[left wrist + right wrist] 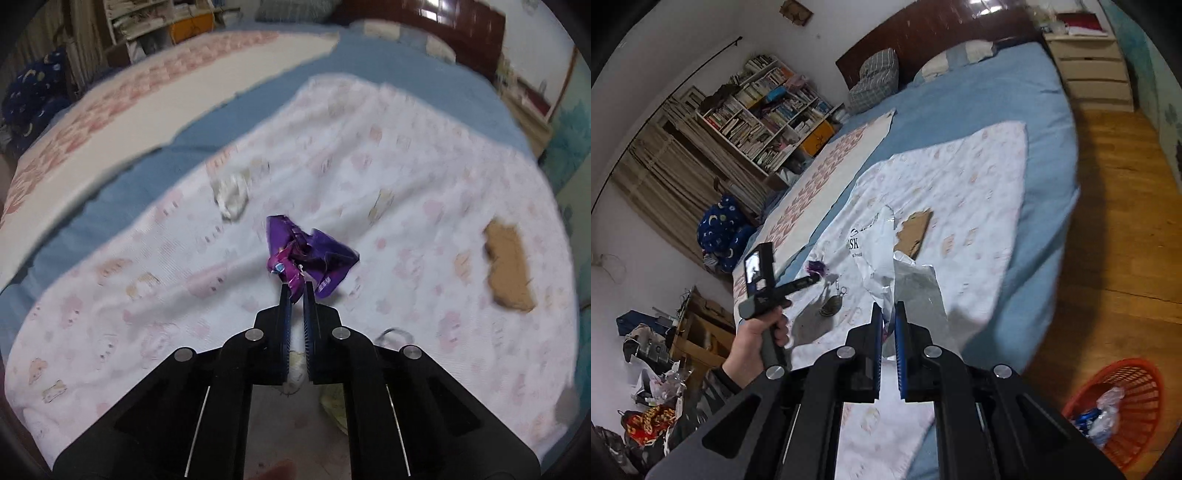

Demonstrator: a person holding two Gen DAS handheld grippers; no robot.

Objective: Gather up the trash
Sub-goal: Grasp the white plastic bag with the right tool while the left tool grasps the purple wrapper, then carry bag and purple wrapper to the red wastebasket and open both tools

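Note:
My left gripper is shut on a corner of a crumpled purple wrapper, which sticks out past its tips over the white and pink blanket. In the right wrist view a hand holds that left gripper, with the purple wrapper at its tip. My right gripper is shut on the edge of a white plastic bag with black print, lifted off the blanket. A torn brown cardboard piece and a crumpled white tissue lie on the blanket.
An orange basket holding plastic trash stands on the wooden floor at the lower right, beside the bed. A small metal ring object lies on the blanket. Bookshelves and clutter stand beyond the bed's far side.

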